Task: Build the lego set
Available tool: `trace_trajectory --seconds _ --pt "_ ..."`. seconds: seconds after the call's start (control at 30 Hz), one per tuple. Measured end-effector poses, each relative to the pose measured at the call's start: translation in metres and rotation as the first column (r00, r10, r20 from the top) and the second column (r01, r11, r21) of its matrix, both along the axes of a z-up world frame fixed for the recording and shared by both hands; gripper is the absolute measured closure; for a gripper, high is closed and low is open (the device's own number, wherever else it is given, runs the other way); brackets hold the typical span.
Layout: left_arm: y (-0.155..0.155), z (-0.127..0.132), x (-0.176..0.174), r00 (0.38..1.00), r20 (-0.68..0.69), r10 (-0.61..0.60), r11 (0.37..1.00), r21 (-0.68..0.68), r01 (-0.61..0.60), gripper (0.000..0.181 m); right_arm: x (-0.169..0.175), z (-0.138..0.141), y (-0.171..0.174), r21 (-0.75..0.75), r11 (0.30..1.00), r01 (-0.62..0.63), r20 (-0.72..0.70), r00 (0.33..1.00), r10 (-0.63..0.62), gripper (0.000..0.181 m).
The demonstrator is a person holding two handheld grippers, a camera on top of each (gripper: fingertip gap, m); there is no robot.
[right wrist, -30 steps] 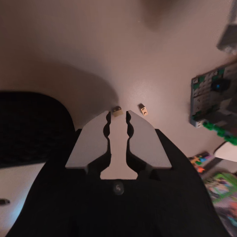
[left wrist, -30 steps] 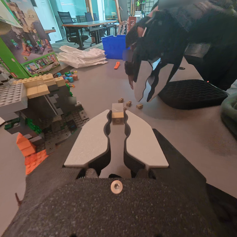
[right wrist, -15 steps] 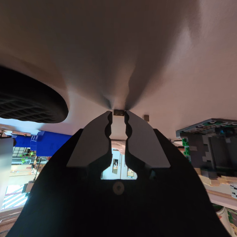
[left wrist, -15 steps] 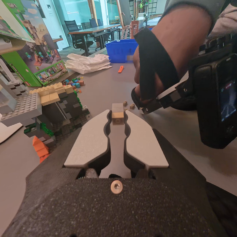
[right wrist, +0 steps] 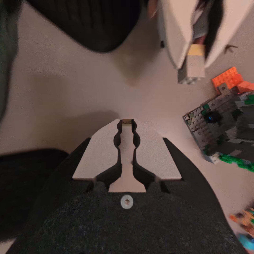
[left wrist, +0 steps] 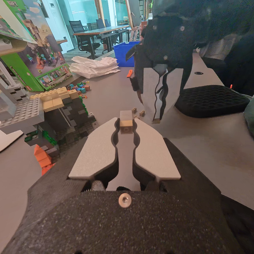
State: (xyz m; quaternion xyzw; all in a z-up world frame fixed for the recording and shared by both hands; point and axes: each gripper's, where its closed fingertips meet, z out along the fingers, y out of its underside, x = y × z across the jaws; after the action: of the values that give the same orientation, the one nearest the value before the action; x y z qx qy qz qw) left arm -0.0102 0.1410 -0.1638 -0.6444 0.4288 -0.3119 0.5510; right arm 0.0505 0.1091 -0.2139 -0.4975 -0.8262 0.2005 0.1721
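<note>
Straight ahead of the left hand-held gripper (left wrist: 126, 123) the worktop (left wrist: 192, 144) was mostly bare, just a few small tan bricks (left wrist: 138, 112) scattered right past its tips. The half-built lego model (left wrist: 55, 116) crowded its left side, close enough to block a sideways swing. The right hand-held gripper (left wrist: 157, 119) hung ahead to the right, tips near the surface, with a black mesh pad (left wrist: 211, 101) filling the space behind it.

The left gripper (left wrist: 126, 121) has matt, grainy grey plastic fingers (left wrist: 96, 148) clamping a smooth plastic brick stack (left wrist: 126, 123) above the smooth matt table (left wrist: 192, 144); a crumpled paper bag (left wrist: 94, 67) lies ahead.
</note>
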Motion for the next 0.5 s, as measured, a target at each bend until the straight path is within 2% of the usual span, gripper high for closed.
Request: trace_trajectory --seconds 0.13,0.33,0.4,0.5 --pt "-0.002 -0.003 0.003 1.0 -0.001 -0.012 1.0 -0.015 0.012 0.164 -0.002 -0.003 -0.001 -0.145 0.984 0.107 -0.191 0.972 -0.134 0.168" --pt "-0.008 -0.007 0.01 0.999 0.006 -0.05 0.998 -0.037 0.05 0.164 -0.008 0.005 0.005 -0.226 0.958 0.175 -0.368 0.895 -0.251 0.168" --pt "-0.01 -0.005 0.011 0.998 0.025 -0.062 0.997 -0.041 0.063 0.164 -0.013 0.02 0.011 -0.262 0.945 0.195 -0.46 0.836 -0.3 0.168" --pt "-0.015 0.005 0.012 0.992 0.085 -0.091 0.995 -0.032 0.094 0.164 -0.019 0.056 0.021 -0.357 0.911 0.205 -0.6 0.698 -0.392 0.168"
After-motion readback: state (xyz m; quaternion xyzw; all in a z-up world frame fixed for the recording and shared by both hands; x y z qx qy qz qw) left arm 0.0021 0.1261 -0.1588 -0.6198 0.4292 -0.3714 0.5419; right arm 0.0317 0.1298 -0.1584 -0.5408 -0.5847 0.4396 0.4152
